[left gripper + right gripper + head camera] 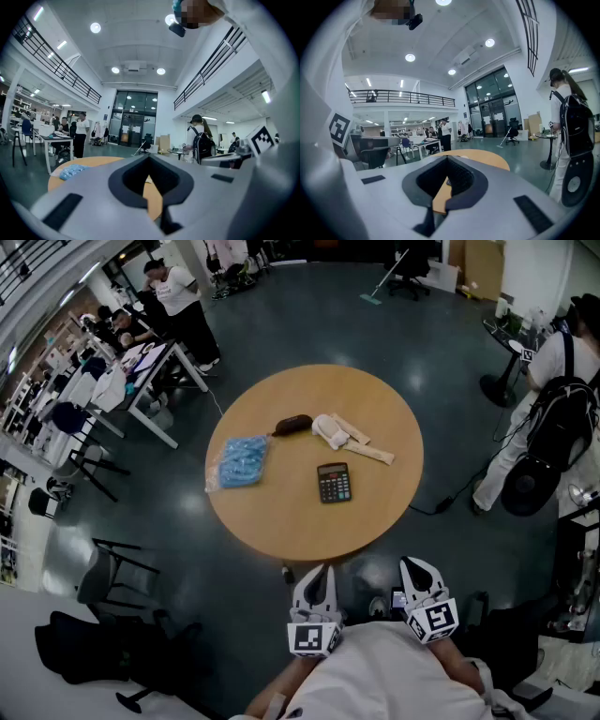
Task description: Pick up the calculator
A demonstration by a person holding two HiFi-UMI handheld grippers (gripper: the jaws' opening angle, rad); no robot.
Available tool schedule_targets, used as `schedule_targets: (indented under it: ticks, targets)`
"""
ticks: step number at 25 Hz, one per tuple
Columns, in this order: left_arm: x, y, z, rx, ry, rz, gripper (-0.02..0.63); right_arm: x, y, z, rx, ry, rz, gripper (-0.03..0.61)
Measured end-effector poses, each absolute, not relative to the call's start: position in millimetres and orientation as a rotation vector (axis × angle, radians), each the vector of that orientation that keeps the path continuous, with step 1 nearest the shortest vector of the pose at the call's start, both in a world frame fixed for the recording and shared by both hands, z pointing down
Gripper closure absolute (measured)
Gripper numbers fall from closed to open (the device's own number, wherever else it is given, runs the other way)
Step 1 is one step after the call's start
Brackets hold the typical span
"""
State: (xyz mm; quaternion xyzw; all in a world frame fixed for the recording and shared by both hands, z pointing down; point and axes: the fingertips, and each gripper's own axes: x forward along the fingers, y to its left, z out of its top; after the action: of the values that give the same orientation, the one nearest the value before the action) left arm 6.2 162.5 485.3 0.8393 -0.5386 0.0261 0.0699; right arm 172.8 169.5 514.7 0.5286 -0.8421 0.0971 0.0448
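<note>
The black calculator point(335, 483) lies flat on the round wooden table point(281, 517), right of its middle and toward the near side. Both grippers hang off the table's near edge, close to the person's body and pointing at the table. The left gripper point(319, 570) is shut with nothing in it, and in the left gripper view its jaws point(149, 157) meet over the tabletop point(93, 161). The right gripper point(415, 564) is shut and holds nothing; its closed jaws point(447, 157) face the table point(487, 158). Neither gripper touches the calculator.
On the table also lie a blue packet point(241, 461), a dark pouch point(292, 424) and a pale cloth with wooden sticks point(349, 436). A black chair point(112, 577) stands at the left. People and desks point(150, 371) are at the far left, and a person with a backpack point(553, 418) stands at the right.
</note>
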Motion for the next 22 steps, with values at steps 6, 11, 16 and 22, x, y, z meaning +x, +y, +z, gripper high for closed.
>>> schedule_targets:
  ticks: [6, 11, 16, 22]
  targets:
    - [1, 161, 488, 2.501, -1.628, 0.06, 0.607, 165, 172, 516, 1.599, -2.585, 0.294, 0.563]
    - [-3, 164, 493, 2.494, -1.627, 0.067, 0.607, 164, 174, 515, 1.585, -2.59, 0.301, 0.563]
    - [-6, 163, 497, 2.483, -1.659, 0.051, 0.607, 167, 174, 517, 1.561, -2.605, 0.301, 0.563]
    - [-2, 162, 502, 2.449, -1.704, 0.047, 0.607, 181, 158, 523, 1.518, -2.615, 0.304, 0.563]
